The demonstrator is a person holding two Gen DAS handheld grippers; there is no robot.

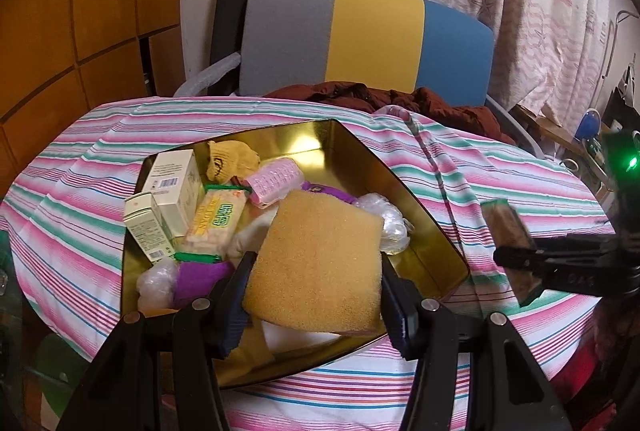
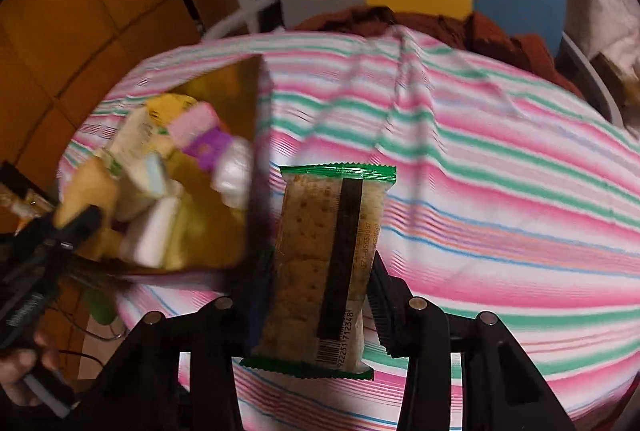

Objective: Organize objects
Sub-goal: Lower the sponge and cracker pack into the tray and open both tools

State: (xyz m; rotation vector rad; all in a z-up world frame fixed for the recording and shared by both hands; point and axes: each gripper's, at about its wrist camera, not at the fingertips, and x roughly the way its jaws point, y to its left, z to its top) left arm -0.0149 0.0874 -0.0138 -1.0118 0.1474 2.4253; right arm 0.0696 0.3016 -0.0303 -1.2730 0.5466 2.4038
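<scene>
While both grippers are loaded, the scene reads as follows.

Left gripper (image 1: 316, 299): closed on a yellow sponge (image 1: 316, 259), its fingers pressing the sponge's two side edges.

Sponge: a porous, coarse-celled slab, roughly square, tilted with its face toward the camera; it is held above the near part of the gold tin (image 1: 424, 227).

Right gripper (image 2: 316, 295): clamped on a cracker packet (image 2: 320, 267), one finger on each long side.

Cracker packet: clear wrapper with green crimped ends, pale speckled crackers showing through, a dark seam strip down the back and a barcode near the lower end; it is held upright over the striped tablecloth (image 2: 480, 191), just right of the tin.

Tin: shallow, gold inside, resting on the tablecloth – it holds two pale cartons (image 1: 168, 199) at the left, another cracker packet (image 1: 216, 223), a pink roll (image 1: 276, 179), a mustard cloth (image 1: 228, 159), purple fabric (image 1: 200, 275) and crinkled clear plastic (image 1: 390, 223).

Hidden or unclear: the sponge covers the tin's middle, so what lies beneath cannot be told; a white item under its lower edge is only partly seen. The right wrist view is motion-blurred at the left – the tin's contents there are smears of colour. A hand (image 2: 24, 371) is cut off at that view's lower left corner.

Background: a chair back (image 1: 360, 35) in grey, yellow and blue, with dark red cloth (image 1: 400, 103) heaped before it.
</scene>
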